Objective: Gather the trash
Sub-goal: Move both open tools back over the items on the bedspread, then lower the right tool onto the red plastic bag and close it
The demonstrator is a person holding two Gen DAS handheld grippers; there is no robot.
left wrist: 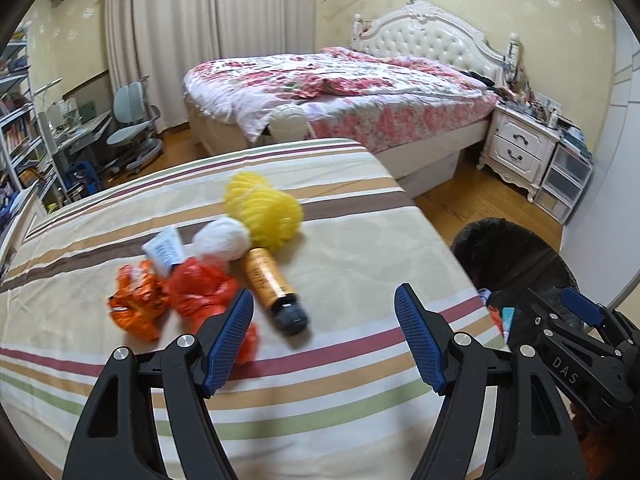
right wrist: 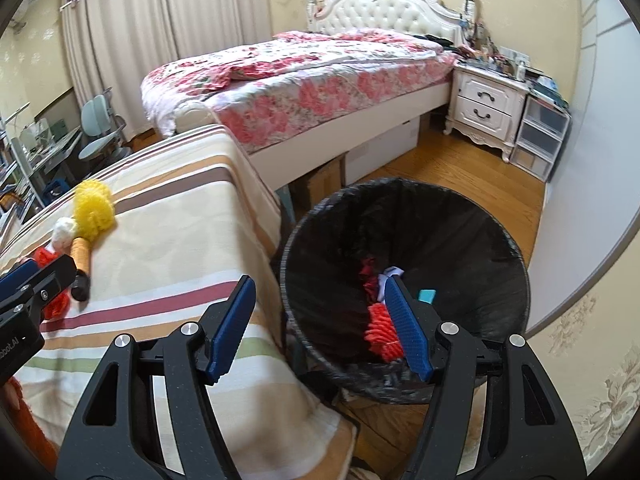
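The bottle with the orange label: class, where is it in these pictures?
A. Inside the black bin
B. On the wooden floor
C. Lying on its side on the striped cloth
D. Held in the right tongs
C: the bottle lies on its side on the striped cloth, beside the red bag, with neither pair of tongs touching it.
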